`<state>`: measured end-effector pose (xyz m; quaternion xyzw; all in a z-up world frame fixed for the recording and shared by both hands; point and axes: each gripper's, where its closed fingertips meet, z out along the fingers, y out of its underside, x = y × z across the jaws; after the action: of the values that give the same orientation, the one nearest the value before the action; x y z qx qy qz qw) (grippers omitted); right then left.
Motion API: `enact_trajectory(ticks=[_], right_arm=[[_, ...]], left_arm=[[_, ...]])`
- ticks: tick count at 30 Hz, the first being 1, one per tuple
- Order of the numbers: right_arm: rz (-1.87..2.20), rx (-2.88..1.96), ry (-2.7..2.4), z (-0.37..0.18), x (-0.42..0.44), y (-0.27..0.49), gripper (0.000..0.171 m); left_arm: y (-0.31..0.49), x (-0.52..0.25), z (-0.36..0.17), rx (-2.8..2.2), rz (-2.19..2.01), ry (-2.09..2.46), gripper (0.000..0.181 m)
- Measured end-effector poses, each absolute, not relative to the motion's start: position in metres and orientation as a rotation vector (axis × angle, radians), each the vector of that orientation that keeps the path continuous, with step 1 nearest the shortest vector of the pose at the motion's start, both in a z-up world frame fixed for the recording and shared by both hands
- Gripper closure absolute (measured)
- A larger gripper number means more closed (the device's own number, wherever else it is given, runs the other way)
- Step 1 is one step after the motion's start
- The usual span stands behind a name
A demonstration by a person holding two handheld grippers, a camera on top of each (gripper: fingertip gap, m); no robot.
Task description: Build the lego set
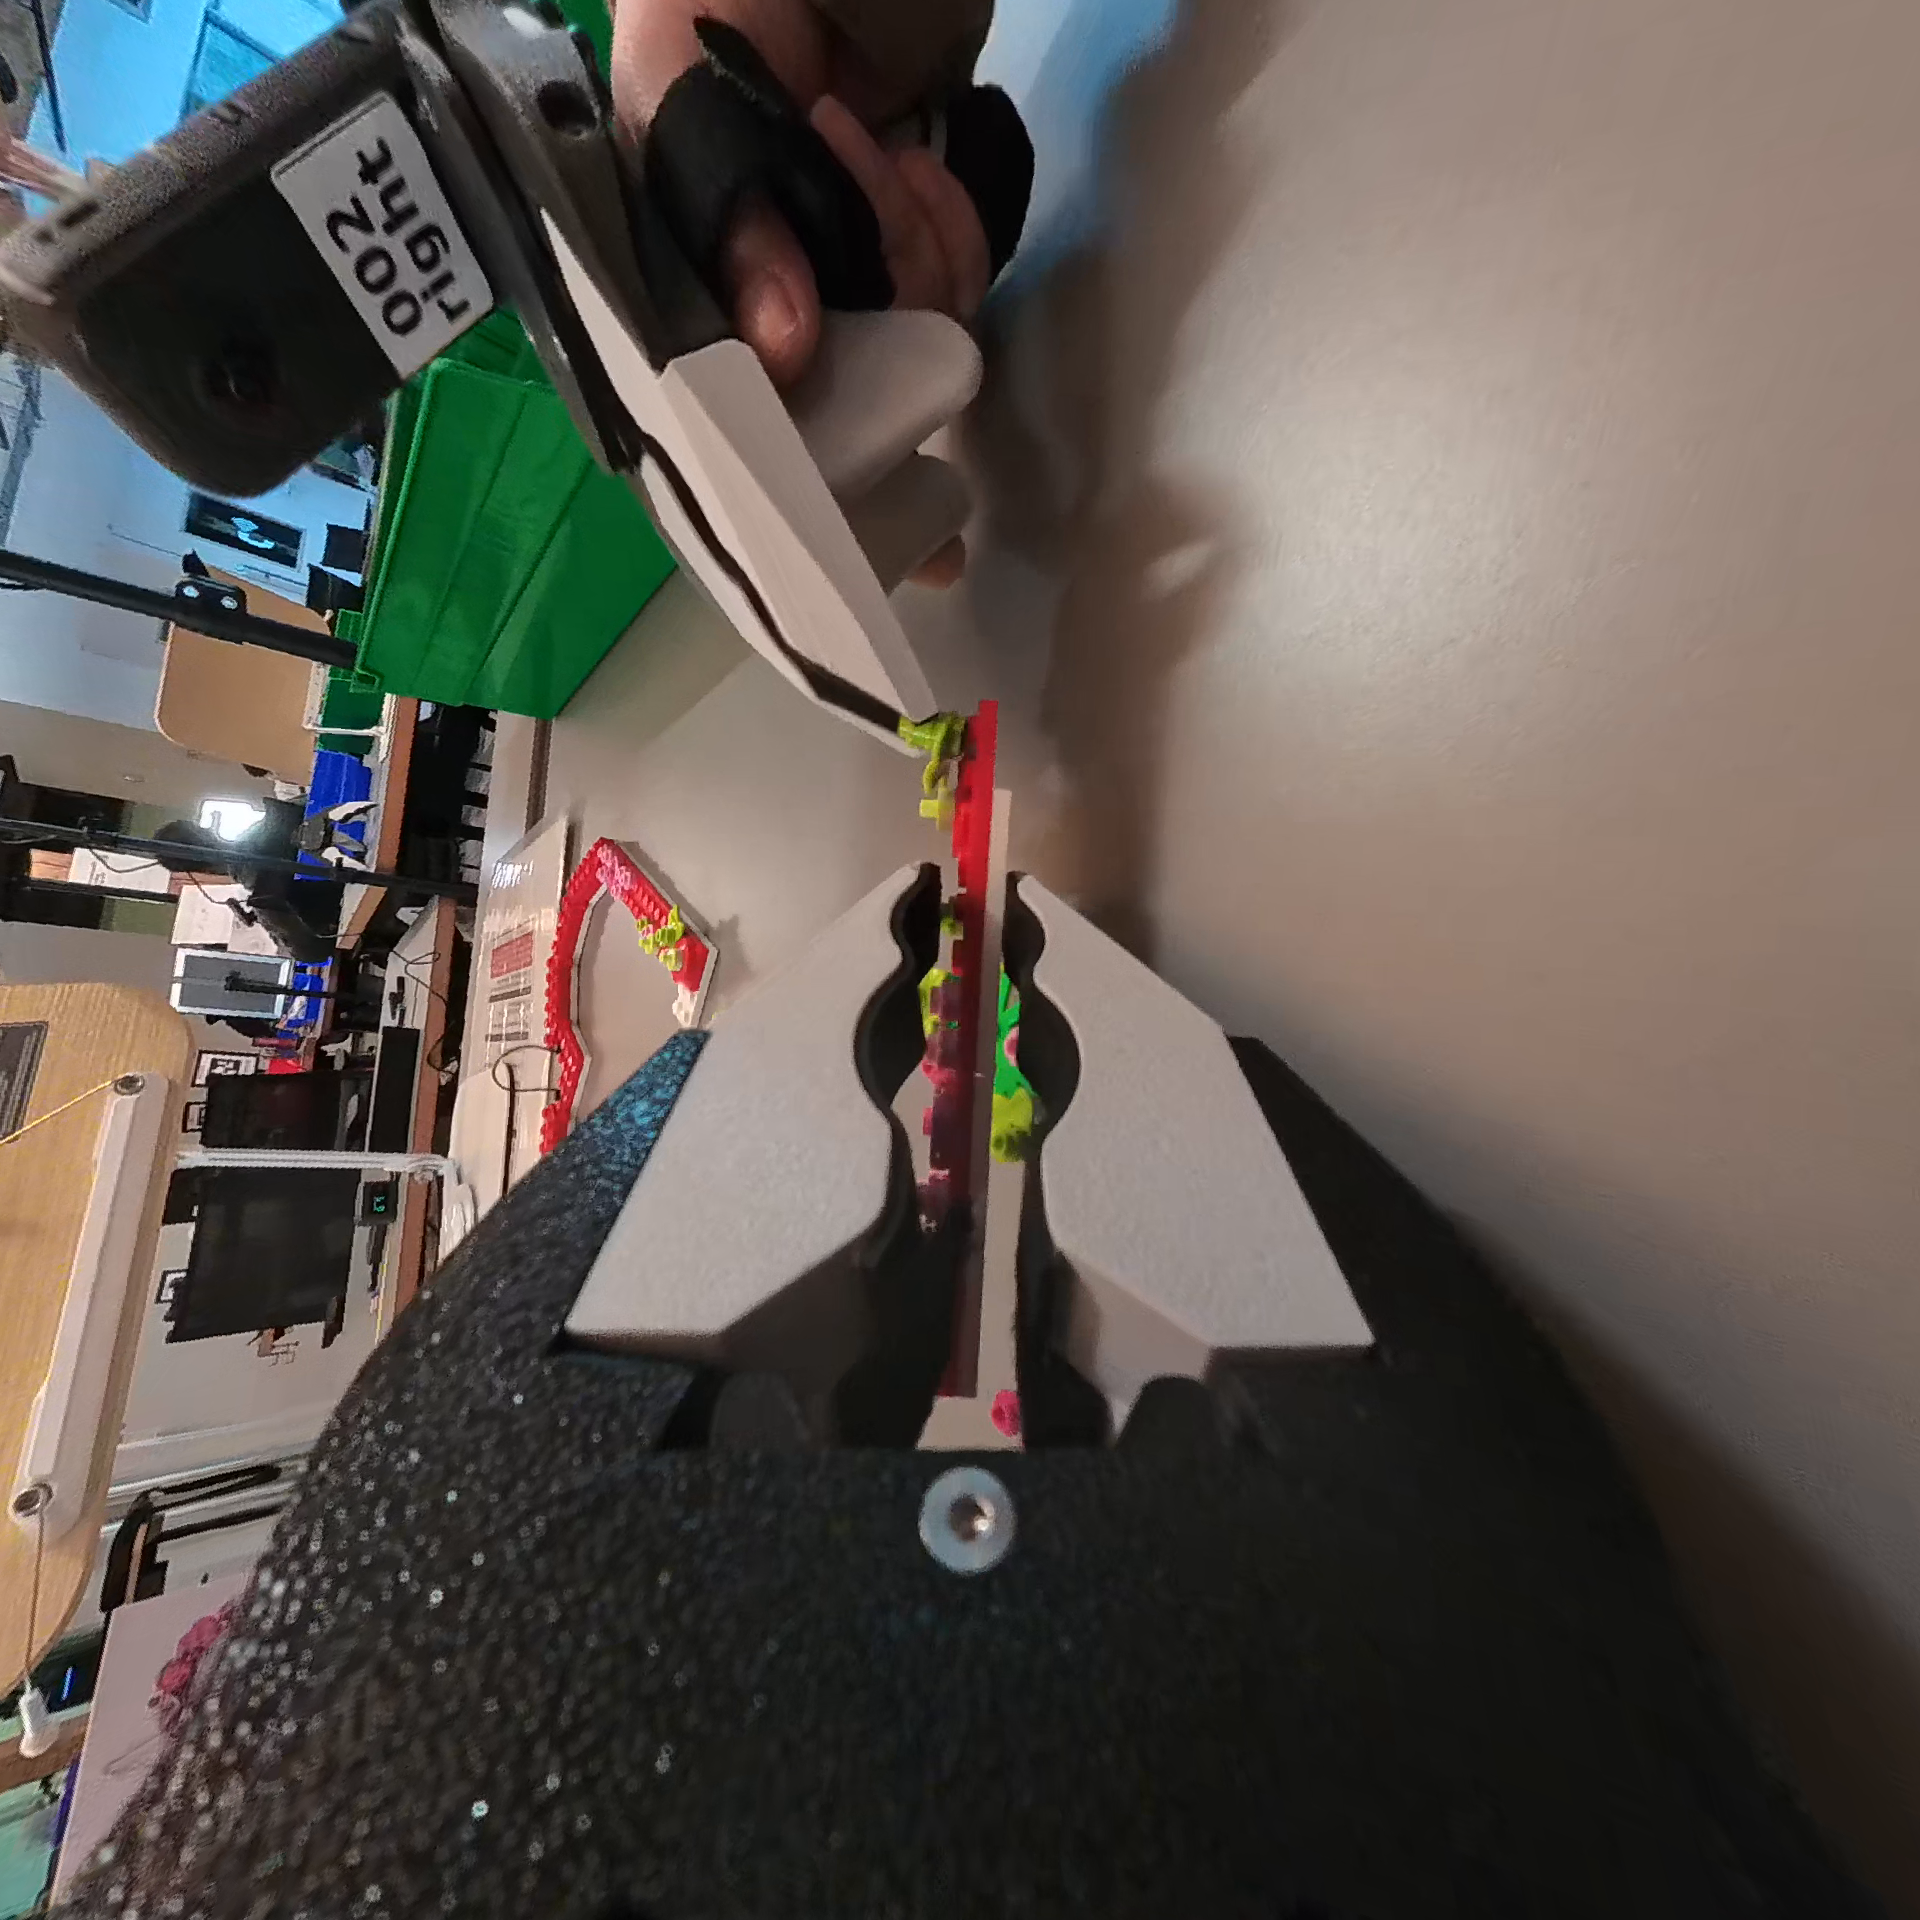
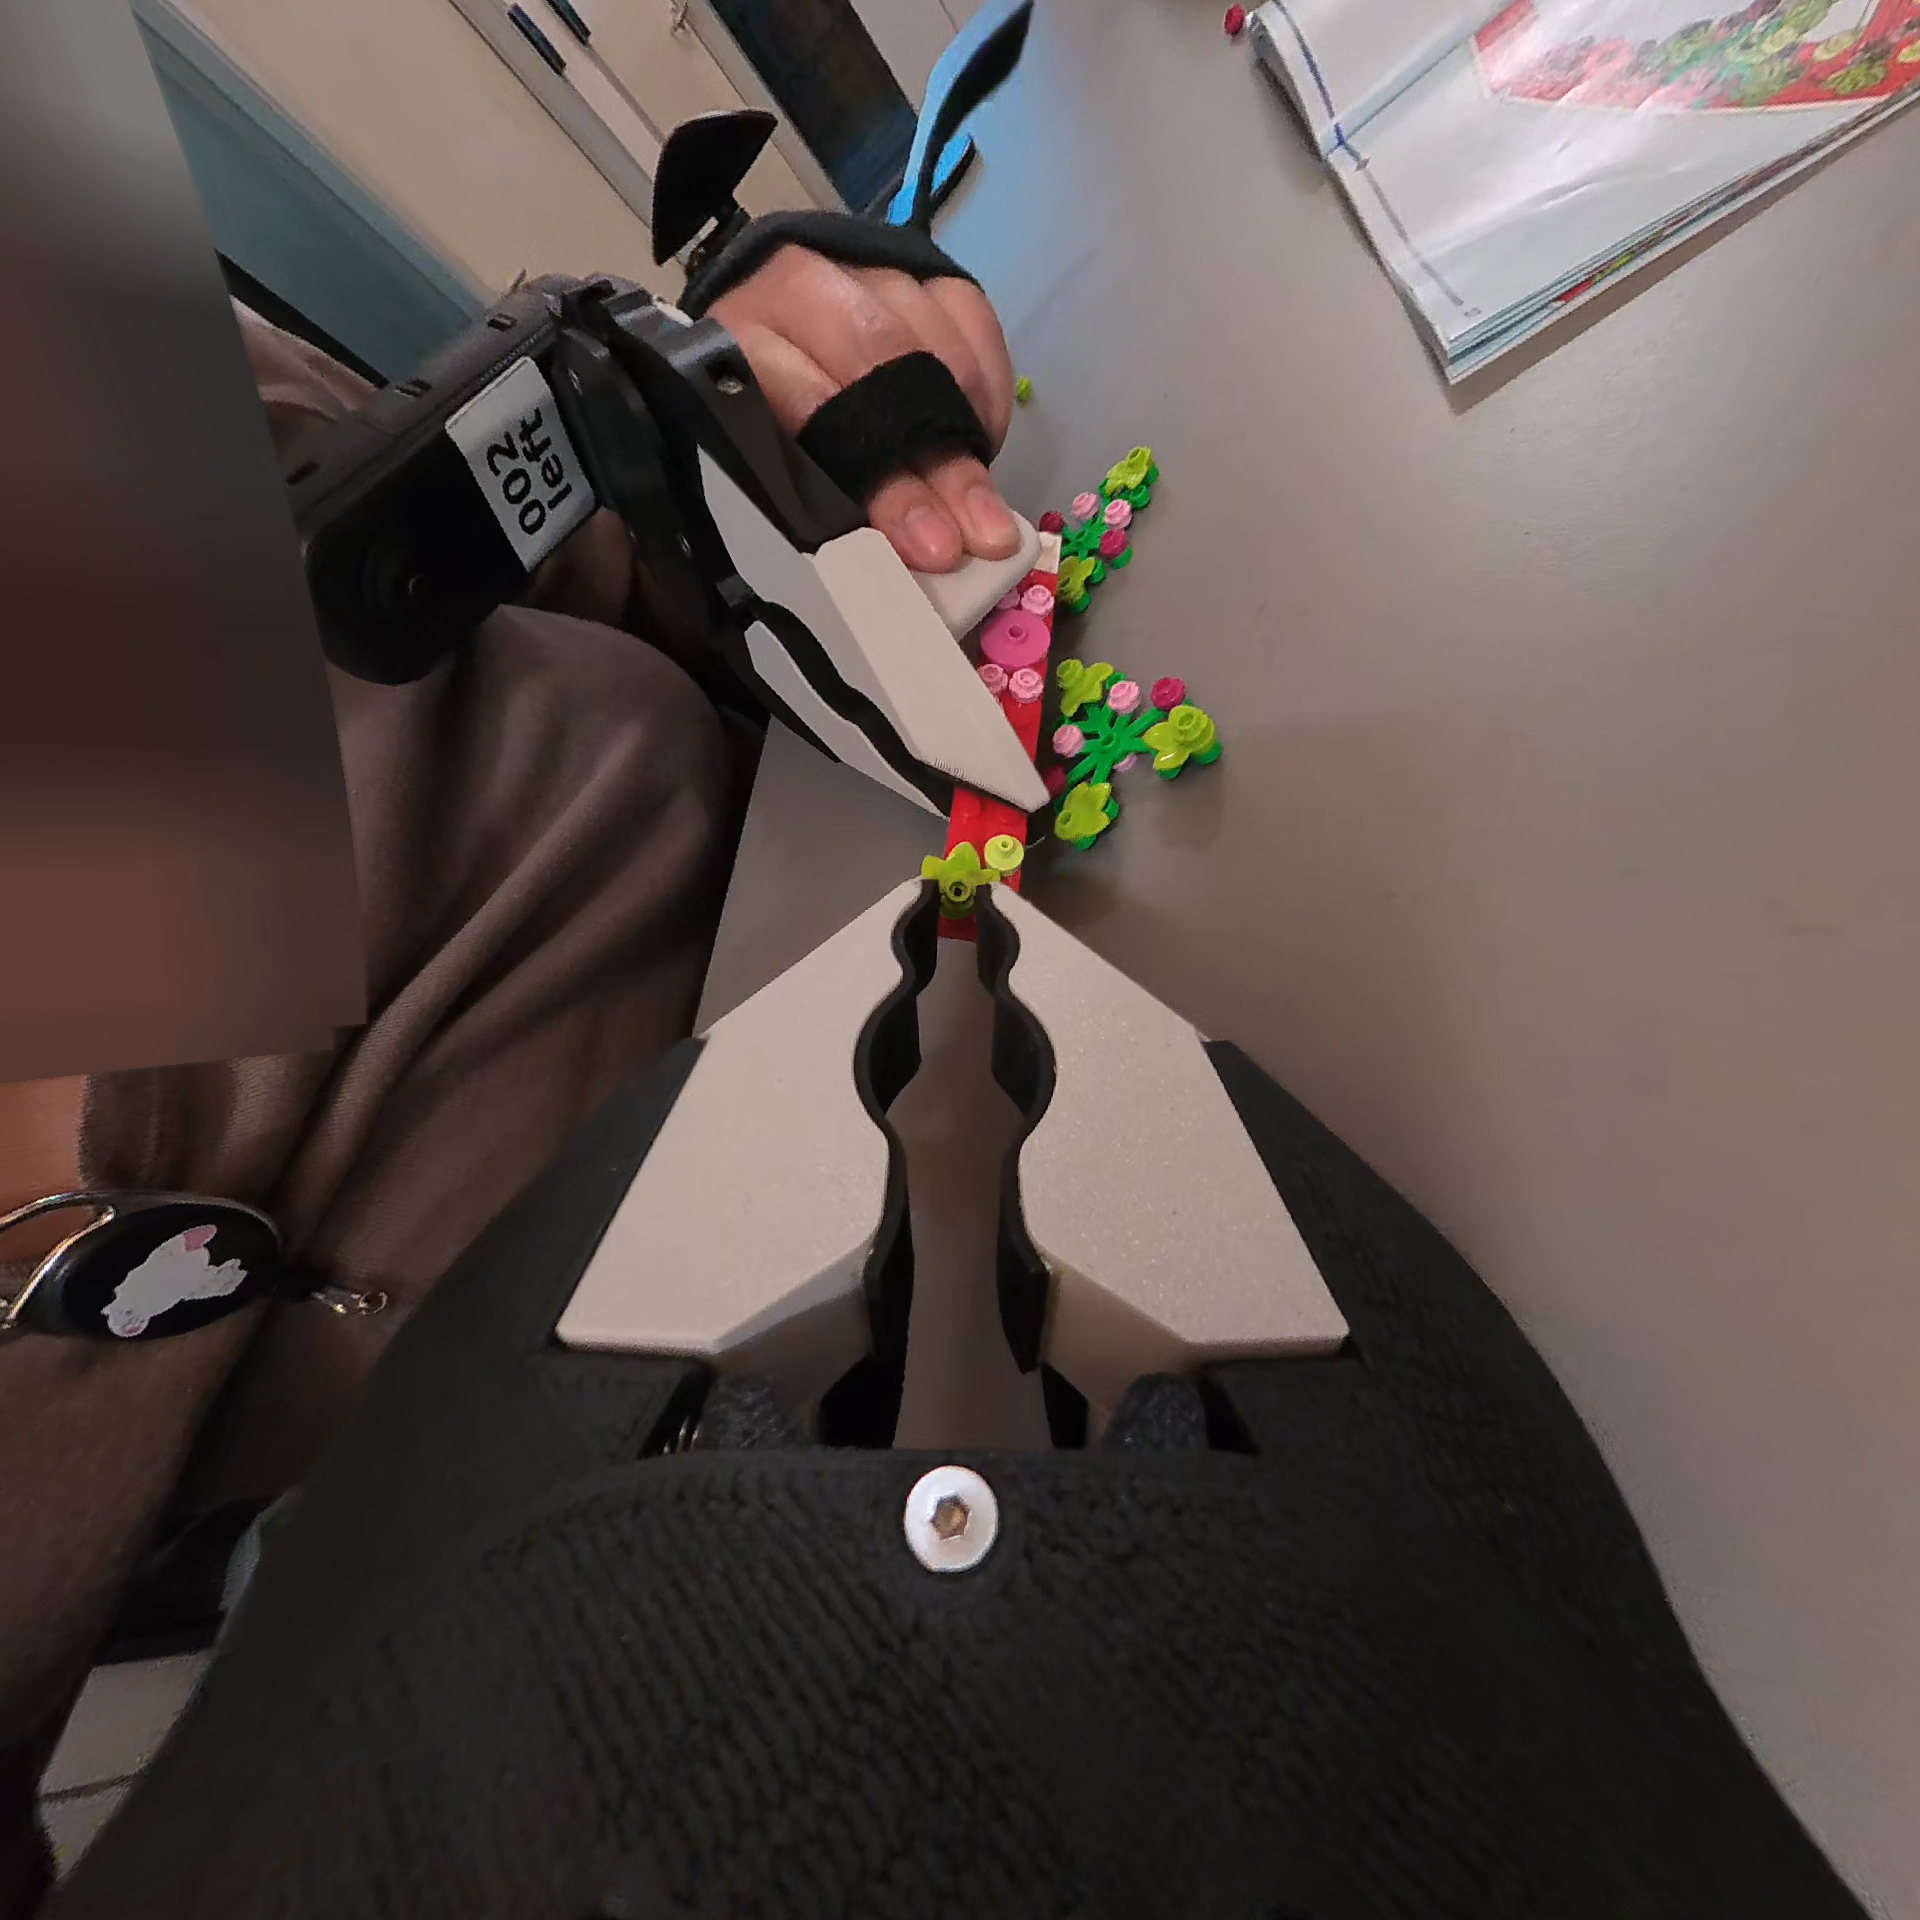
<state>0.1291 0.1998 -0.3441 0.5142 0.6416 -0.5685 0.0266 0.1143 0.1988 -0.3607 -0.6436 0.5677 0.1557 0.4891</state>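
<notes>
- While the left tool (image 1: 966, 883) clamps the red strip (image 1: 977, 831) edge-on between its two fingers, the strip's free end sticks out past the fingertips (image 1: 909, 883), just above the grey tabletop (image 1: 1507, 623).
- The strip is a red plate build with a white layer against one side; pink studs and lime and green leaves crowd the part between the fingers.
- In the right wrist view, the strip (image 2: 992, 821) lies along the tabletop (image 2: 1507, 935), with pink flowers (image 2: 1013, 639) on top and green stems (image 2: 1117, 732) with lime leaves spreading to one side.
- The right tool (image 2: 954, 891) is nearly shut on a small lime leaf piece (image 2: 961, 868), pinched at the very fingertips and pressed against the strip's near end.
- From the left wrist view, the same right tool (image 1: 914, 727) comes in at a slant from above, its tips holding the lime piece (image 1: 940, 740) at the strip's end.
- Each tool is held by a hand in a black fingerless strap: the left hand (image 2: 894, 395) and the right hand (image 1: 831, 208).
- An open instruction booklet (image 2: 1558, 166) lies farther off on the tabletop.
- A second red build (image 1: 582, 956) on a white base rests well apart, near a green bin (image 1: 499, 551).
</notes>
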Motion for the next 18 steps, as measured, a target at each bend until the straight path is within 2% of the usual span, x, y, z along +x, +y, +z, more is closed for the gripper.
enact_trajectory(ticks=[18], right_arm=[[-1.676, 1.525, 2.000, -0.3534, 0.1382, 0.1920, 0.166]], left_arm=[[0.1920, 0.1221, -0.3693, -1.566, 0.305, 1.437, 0.173]])
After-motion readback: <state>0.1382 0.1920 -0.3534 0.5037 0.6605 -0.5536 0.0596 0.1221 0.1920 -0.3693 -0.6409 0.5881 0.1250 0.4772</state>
